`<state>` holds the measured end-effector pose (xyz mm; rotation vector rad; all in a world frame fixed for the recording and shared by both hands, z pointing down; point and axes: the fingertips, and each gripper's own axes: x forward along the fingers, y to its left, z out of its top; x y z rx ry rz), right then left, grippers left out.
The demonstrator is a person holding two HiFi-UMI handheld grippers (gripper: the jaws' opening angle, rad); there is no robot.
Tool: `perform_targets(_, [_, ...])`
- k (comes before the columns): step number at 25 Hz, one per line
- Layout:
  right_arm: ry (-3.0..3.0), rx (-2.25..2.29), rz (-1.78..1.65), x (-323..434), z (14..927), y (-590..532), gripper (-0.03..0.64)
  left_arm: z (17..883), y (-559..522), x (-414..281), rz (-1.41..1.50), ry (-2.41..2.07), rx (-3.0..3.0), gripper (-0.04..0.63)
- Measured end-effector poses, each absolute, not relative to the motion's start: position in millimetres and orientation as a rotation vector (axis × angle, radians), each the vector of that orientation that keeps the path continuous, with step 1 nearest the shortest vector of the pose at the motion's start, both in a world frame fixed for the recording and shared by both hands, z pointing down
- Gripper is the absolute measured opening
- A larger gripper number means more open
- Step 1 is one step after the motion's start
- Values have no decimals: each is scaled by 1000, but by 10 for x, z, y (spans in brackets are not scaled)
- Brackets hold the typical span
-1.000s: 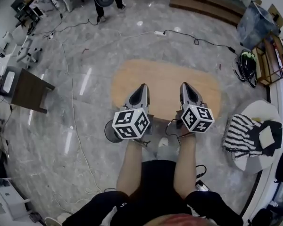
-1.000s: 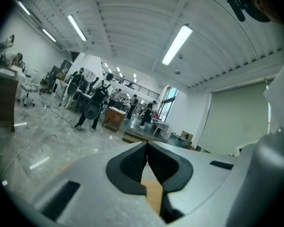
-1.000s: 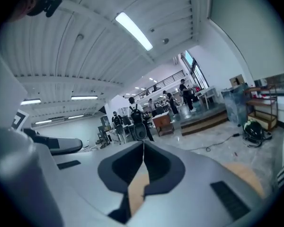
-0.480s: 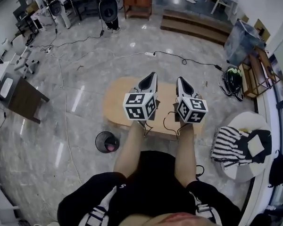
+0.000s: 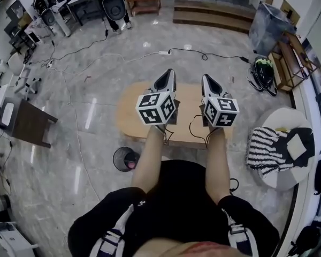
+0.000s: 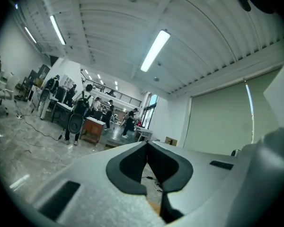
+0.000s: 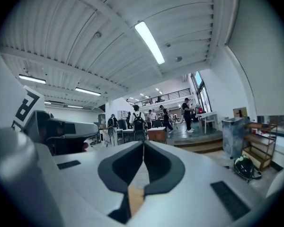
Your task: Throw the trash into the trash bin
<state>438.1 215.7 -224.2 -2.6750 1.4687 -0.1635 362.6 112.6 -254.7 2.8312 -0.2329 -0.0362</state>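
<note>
Hovering above table (image 5: 129,116), left tool (image 5: 170,75) and right tool (image 5: 207,79) closed, empty; trash bin (image 5: 124,158) on floor, apart, leftward.

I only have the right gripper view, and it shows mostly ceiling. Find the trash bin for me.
Observer: In the head view the trash bin stands on the floor on the person's left, by the near edge of the wooden table.
Operator: Report what is in it.
Observer: Something pink lies at the bottom; I cannot tell what it is.
Operator: Check the left gripper.
Observer: The left gripper has its jaws together, with nothing between them.
</note>
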Motion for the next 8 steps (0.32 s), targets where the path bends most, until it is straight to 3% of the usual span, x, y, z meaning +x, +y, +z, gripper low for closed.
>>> perform_targets(8, [1501, -2659, -167, 4425, -2309, 2077, 12, -2555, 1112, 3652, -5, -250, 2839, 9])
